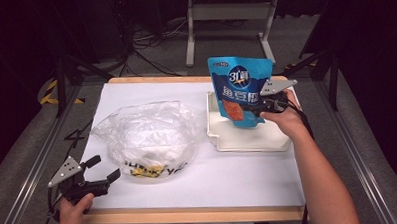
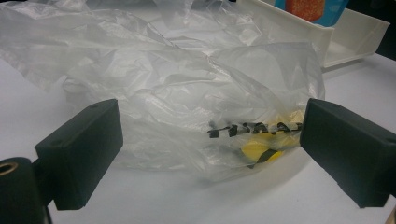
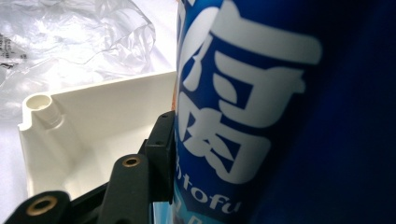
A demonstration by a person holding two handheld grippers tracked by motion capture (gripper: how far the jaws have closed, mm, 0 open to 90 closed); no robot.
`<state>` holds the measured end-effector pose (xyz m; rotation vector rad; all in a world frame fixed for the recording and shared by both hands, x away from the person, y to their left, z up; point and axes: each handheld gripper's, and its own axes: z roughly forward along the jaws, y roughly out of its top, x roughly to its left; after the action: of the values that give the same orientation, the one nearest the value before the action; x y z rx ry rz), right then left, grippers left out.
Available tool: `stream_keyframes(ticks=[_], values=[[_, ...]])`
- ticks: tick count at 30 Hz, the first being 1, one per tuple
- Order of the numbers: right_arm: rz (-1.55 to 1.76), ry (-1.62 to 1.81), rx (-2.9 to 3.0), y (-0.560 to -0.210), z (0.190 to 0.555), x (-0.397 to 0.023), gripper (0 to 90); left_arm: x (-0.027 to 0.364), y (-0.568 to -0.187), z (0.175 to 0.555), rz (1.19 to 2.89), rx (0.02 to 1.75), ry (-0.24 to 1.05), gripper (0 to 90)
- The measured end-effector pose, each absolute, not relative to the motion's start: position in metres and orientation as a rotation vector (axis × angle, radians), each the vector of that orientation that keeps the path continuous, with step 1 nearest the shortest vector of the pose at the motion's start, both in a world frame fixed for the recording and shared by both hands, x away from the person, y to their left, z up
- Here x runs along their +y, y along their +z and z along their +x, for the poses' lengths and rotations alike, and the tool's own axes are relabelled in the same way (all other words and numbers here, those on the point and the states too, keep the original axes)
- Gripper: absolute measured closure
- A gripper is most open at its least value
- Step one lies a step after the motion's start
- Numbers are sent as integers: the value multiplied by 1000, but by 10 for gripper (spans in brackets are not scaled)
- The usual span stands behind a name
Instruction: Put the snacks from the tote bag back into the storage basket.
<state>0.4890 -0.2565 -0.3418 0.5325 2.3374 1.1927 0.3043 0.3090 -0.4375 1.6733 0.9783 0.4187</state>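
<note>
The white-papered table spans the middle of the high view, with a crumpled clear plastic bag left of centre and a cream plastic tray right of centre. The step in hand looks like setting the blue fish-tofu snack pouch into that tray. The pouch stands upright at centre right of the frame, its bottom edge over the tray's back part; whether it already touches the tray floor I cannot tell. The right gripper is clamped on the pouch's lower right edge, jaws narrow with the pouch between them.

To do this well, I would lower the pouch until its base rests on the tray floor, tip it so that it lies flat inside the walls, and only then release; letting go while it stands upright risks it toppling over the rim.

The left gripper rests at lower left, jaws wide and holding nothing, apart from the bag's near edge.

The right gripper view gives what the high view cannot: the black jaw pressed flat against the pouch, the word "tofu" on it, and the tray's bare inner floor and rounded corner post at left. The left gripper view shows the bag's black lettering and a yellow patch at centre right, between its open jaws, with the tray's wall at upper right.
</note>
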Motion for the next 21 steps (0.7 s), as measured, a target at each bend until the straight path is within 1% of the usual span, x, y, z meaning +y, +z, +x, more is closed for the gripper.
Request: stream_keyframes(ticks=[15,21], values=[[543,1237,2392,-356,492,-261,526,309,-438,304,1675,981,419,66],[528,1204,2408,-358,494,-265,498,309,-438,304,1674,980,423,66]])
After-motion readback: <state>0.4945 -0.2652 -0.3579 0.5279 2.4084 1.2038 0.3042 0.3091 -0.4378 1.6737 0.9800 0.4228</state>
